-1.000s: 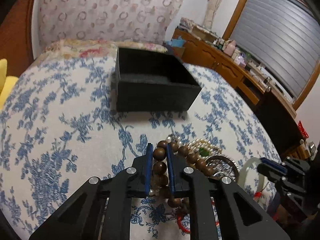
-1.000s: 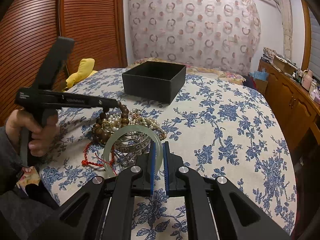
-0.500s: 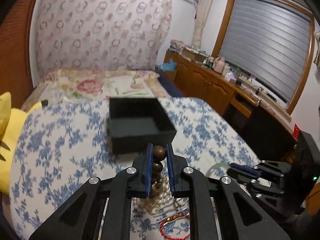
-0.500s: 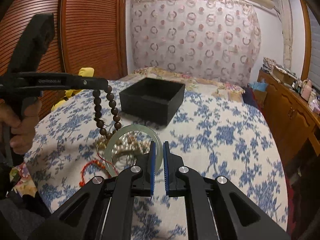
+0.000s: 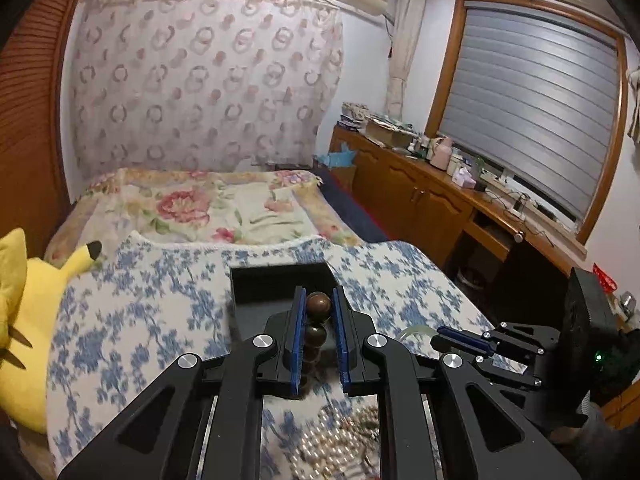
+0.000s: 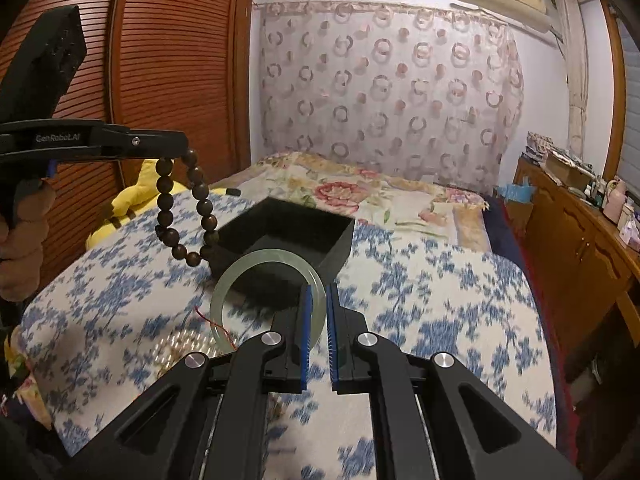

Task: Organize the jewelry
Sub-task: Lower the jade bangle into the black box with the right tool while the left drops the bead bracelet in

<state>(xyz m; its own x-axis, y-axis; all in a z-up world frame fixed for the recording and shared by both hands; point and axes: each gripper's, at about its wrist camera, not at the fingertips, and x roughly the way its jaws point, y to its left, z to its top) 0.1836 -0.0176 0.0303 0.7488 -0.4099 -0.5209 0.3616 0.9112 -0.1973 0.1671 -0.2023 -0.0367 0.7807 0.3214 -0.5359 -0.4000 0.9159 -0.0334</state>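
Note:
My left gripper [image 5: 318,300] is shut on a brown wooden bead bracelet [image 5: 318,308], lifted above the bed. Seen from the right wrist, that bracelet [image 6: 188,216] hangs as a loop from the left gripper [image 6: 182,152], left of the black open box [image 6: 288,232]. My right gripper [image 6: 317,296] is shut on a pale green jade bangle [image 6: 240,276], held in the air just in front of the box [image 5: 276,280]. A pile of pearl strands [image 6: 180,346] and a red cord lie on the blue floral cover below. In the left wrist view the right gripper [image 5: 448,334] shows at the right.
A yellow plush toy [image 5: 24,312] lies at the bed's left edge. A wooden cabinet [image 5: 432,196] with clutter runs along the right under the window. Slatted wooden wardrobe doors [image 6: 168,80] stand at the left. A person's hand [image 6: 20,256] grips the left tool.
Both grippers have risen from the jewelry pile, the left with the bead bracelet now hanging free, the right with the jade bangle, and both have moved toward the black box.

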